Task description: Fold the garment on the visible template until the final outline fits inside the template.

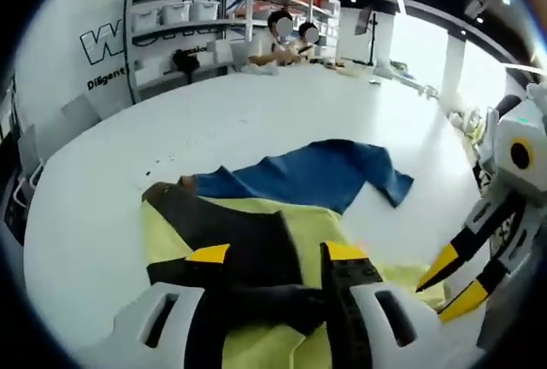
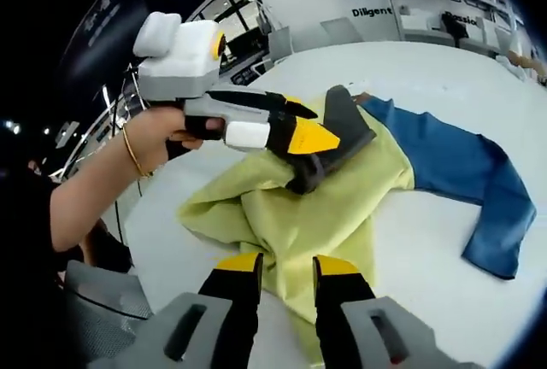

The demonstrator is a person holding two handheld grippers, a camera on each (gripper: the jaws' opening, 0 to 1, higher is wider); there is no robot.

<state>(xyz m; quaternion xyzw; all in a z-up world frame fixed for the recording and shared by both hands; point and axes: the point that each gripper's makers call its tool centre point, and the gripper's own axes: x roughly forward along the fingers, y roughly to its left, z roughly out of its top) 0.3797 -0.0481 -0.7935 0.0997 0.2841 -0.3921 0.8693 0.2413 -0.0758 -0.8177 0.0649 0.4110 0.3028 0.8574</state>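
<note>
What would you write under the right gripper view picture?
Left gripper shut on garment's dark part; right gripper open above its yellow edge.

A white table (image 1: 256,121) spreads ahead of the claw. Beyond its far edge stand shelves (image 1: 184,32) with white bins, and two people (image 1: 286,44) sit there.

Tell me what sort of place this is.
Probably a lab or workshop set up for recording tasks: a large white table, storage shelves with bins against a lettered wall, and people working at the far end.
</note>
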